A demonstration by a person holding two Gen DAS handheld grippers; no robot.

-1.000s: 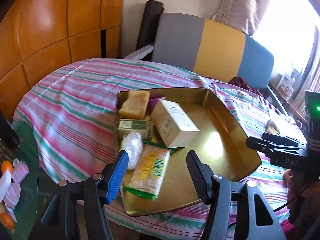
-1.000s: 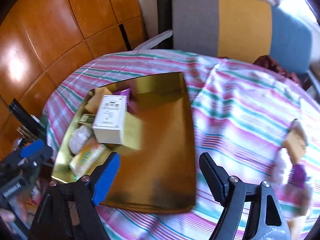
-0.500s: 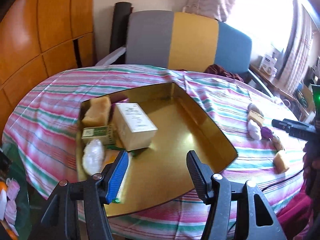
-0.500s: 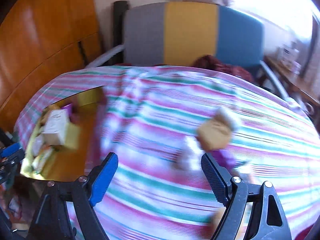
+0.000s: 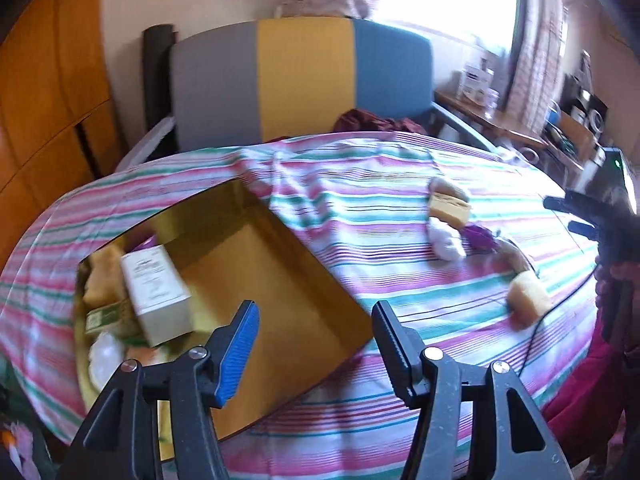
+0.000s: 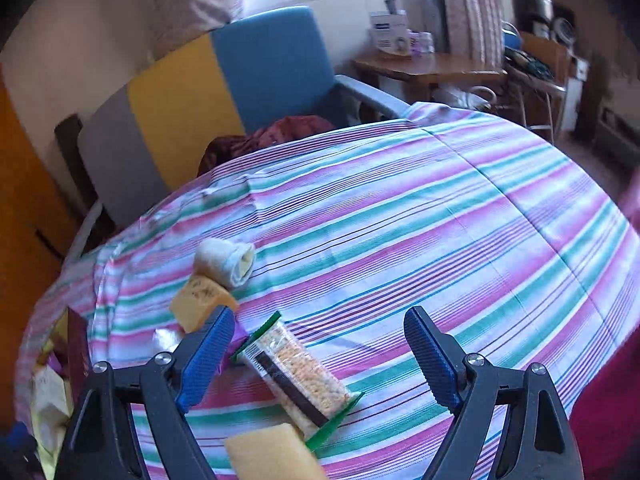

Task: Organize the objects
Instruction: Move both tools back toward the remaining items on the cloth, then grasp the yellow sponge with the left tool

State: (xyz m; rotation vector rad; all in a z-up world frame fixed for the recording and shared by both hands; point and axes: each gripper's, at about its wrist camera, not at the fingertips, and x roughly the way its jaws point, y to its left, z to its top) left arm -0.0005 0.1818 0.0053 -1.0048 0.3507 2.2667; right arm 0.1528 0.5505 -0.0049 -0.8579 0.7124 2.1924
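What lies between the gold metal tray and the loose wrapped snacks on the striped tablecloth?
Left wrist view: only bare striped tablecloth separates the gold metal tray from the loose wrapped snacks.

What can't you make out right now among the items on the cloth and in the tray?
- Purple item, right wrist view: mostly hidden behind the right gripper's blue finger and the snack bar.
- Sponge, right wrist view: cut off by the bottom edge.
- Box label, left wrist view: blurred, unreadable.
- Tray front items, left wrist view: blurred, partly behind the left gripper.
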